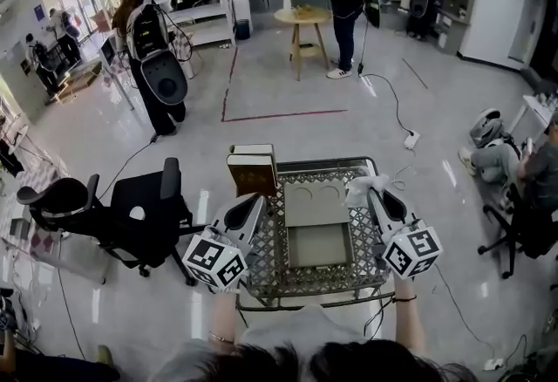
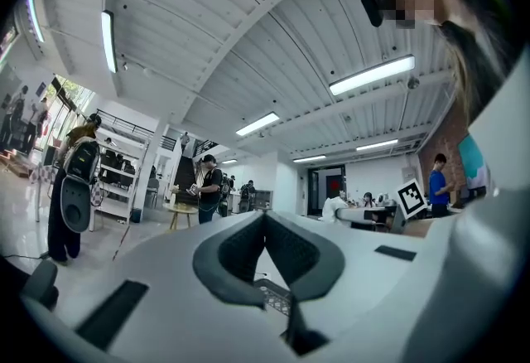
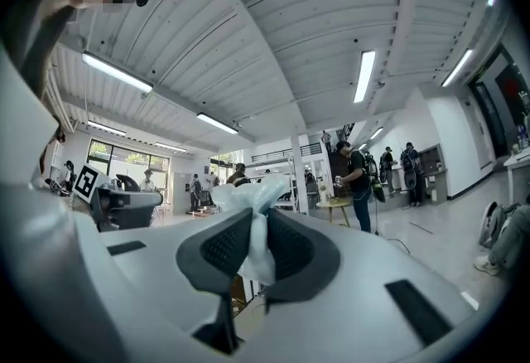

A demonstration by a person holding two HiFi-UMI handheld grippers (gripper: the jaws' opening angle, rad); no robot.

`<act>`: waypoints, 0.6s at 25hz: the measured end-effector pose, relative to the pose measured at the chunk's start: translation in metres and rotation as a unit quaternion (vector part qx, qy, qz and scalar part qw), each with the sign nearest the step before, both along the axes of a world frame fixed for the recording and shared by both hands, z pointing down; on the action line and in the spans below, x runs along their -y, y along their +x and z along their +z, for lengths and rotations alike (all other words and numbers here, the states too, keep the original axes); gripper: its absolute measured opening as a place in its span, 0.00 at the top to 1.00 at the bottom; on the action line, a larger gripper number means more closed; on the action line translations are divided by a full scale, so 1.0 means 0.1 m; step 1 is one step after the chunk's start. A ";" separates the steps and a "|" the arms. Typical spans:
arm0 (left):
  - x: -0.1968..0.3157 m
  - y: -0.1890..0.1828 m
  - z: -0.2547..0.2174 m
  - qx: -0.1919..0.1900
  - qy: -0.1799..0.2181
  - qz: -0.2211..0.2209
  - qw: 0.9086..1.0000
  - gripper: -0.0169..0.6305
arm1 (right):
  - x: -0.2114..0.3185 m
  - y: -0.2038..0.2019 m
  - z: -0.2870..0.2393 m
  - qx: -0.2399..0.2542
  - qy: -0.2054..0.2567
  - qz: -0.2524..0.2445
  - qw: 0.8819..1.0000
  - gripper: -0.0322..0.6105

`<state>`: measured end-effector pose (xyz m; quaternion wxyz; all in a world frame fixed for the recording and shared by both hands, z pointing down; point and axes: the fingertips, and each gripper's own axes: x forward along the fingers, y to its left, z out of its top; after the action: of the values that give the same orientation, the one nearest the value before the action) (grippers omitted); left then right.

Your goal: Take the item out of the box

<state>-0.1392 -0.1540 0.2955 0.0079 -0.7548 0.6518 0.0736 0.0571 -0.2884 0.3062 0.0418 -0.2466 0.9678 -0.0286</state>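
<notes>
Nearby, office chair (image 1: 131,206), brown case (image 1: 253,167) beside box (image 1: 320,249)

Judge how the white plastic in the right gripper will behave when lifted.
Probably floppy: the white plastic bunches and crumples where the right gripper pinches it. Likely light, since a thin pinch holds it. It may slip, looking like smooth film.

Head view downward (gripper views level)

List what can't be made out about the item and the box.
- What the white plastic holds: right gripper view, the body of the right tool hides all below the pinch.
- The box floor: head view, too small and dim.
- The brown block's lower edge: head view, left tool covers it.
</notes>
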 end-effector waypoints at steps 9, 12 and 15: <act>-0.05 -0.07 -0.04 0.008 0.003 -0.012 1.000 0.95 | 0.01 0.03 0.02 -0.006 0.004 0.007 1.000 0.84; -0.05 -0.06 -0.05 0.008 0.003 -0.013 1.000 0.95 | 0.01 0.03 0.00 -0.003 0.005 0.003 1.000 0.84; -0.04 -0.04 -0.05 0.004 0.002 -0.015 1.000 0.95 | 0.01 0.03 -0.03 -0.001 0.008 0.000 1.000 0.84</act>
<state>-0.1437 -0.1497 0.2903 0.0131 -0.7454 0.6627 0.0717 0.0604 -0.2892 0.3033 0.0425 -0.2467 0.9679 -0.0208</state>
